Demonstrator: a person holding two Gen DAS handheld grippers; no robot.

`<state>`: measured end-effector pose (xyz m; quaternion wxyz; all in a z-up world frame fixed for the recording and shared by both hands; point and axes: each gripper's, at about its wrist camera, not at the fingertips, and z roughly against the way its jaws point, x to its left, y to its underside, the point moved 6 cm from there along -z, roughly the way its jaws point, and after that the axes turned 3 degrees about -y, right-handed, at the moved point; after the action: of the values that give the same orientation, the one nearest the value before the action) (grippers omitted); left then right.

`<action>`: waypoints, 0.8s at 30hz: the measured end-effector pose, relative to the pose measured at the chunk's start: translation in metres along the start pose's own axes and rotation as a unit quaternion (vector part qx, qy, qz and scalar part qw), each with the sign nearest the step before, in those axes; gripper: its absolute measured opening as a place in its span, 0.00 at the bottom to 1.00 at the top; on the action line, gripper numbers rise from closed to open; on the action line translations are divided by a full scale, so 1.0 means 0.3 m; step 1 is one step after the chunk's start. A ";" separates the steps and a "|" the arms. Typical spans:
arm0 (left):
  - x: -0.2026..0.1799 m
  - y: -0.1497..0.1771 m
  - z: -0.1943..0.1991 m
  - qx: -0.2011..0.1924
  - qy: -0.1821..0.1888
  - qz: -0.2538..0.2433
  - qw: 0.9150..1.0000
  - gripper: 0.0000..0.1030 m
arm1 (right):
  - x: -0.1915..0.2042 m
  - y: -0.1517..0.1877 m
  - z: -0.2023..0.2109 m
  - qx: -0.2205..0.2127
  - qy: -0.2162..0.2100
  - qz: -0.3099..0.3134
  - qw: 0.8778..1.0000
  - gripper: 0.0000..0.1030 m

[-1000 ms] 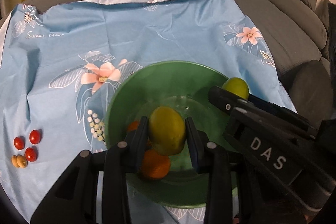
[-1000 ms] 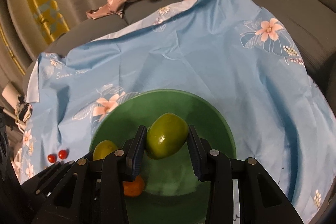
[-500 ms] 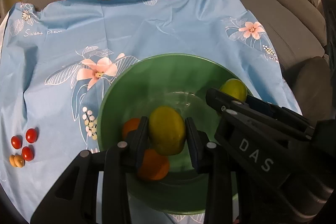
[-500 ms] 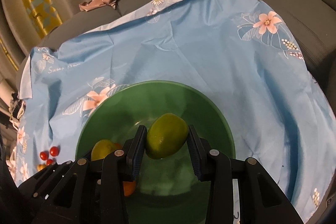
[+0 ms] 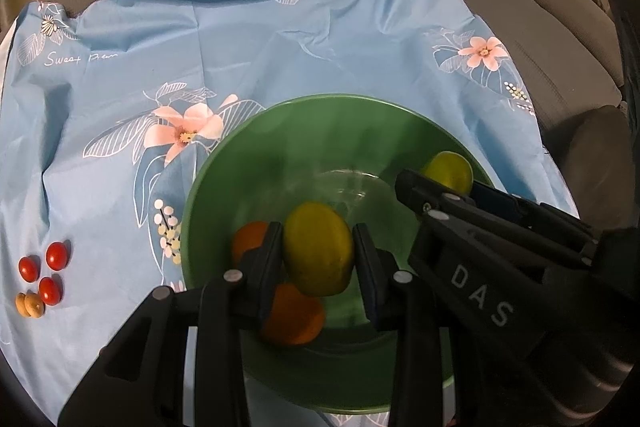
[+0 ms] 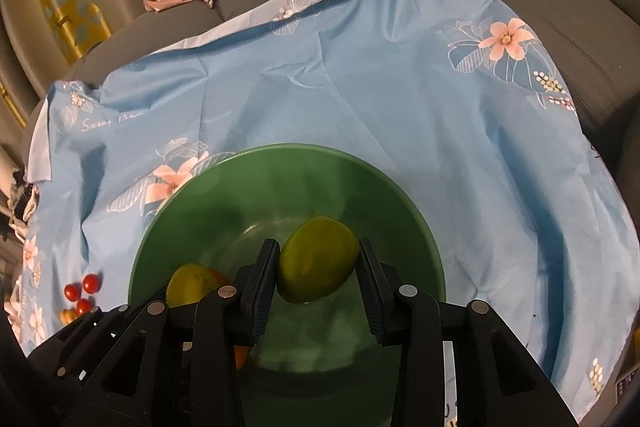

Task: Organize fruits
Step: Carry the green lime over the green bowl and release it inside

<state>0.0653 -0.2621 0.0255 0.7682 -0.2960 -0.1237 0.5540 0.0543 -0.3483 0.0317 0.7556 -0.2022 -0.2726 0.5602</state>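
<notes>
Black left gripper (image 5: pixel 318 259) is pinching a yellow-green lemon (image 5: pixel 319 254) over the green bowl (image 5: pixel 256 131), two oranges (image 5: pixel 294 315) sitting right under it. Right gripper (image 6: pixel 318 269) squeezes its own lemon (image 6: pixel 318 259) above the same bowl. Cherry tomatoes (image 5: pixel 42 273) lie off left on the blue floral cloth (image 5: pixel 320 47).

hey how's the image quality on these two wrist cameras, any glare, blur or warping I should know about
Left wrist view: strong fisheye bending with black corners, dim warm light, a pale sheen on the green bowl floor, and the left hand-held gripper soft at close range around its lemon. Right wrist view: same warping, the bowl interior hazy, the right hand-held gripper blurred around its lemon, the blue cloth sharper.
</notes>
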 end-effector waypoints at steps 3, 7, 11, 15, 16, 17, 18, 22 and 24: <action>0.002 0.001 -0.003 0.003 -0.002 -0.001 1.000 0.34 | 0.000 0.002 -0.005 0.004 -0.002 0.000 1.000 0.39; 0.005 0.002 -0.009 0.004 -0.005 -0.001 1.000 0.34 | -0.002 0.004 -0.009 0.007 0.002 0.001 1.000 0.39; 0.003 0.003 -0.012 0.005 -0.006 0.000 1.000 0.34 | -0.005 0.003 -0.014 0.009 0.004 0.000 1.000 0.39; 0.005 0.006 -0.018 0.008 -0.007 0.001 1.000 0.34 | -0.007 0.004 -0.018 0.012 0.006 0.000 1.000 0.39; 0.006 0.006 -0.019 0.009 -0.007 0.002 1.000 0.34 | -0.007 0.006 -0.019 0.013 0.007 0.001 1.000 0.39; 0.006 0.006 -0.021 0.010 -0.007 0.002 1.000 0.34 | -0.006 0.007 -0.019 0.014 0.008 0.000 1.000 0.39; 0.006 0.007 -0.022 0.010 -0.008 0.002 1.000 0.34 | -0.007 0.007 -0.019 0.014 0.009 0.000 1.000 0.39; 0.006 0.008 -0.025 0.011 -0.008 0.004 1.000 0.34 | -0.009 0.006 -0.020 0.015 0.009 0.000 1.000 0.39; 0.004 0.008 -0.025 0.011 -0.008 0.004 1.000 0.34 | -0.007 0.006 -0.020 0.016 0.010 0.000 1.000 0.39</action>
<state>0.0677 -0.2627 0.0180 0.7680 -0.2837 -0.1227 0.5609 0.0562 -0.3499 0.0256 0.7612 -0.1961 -0.2563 0.5625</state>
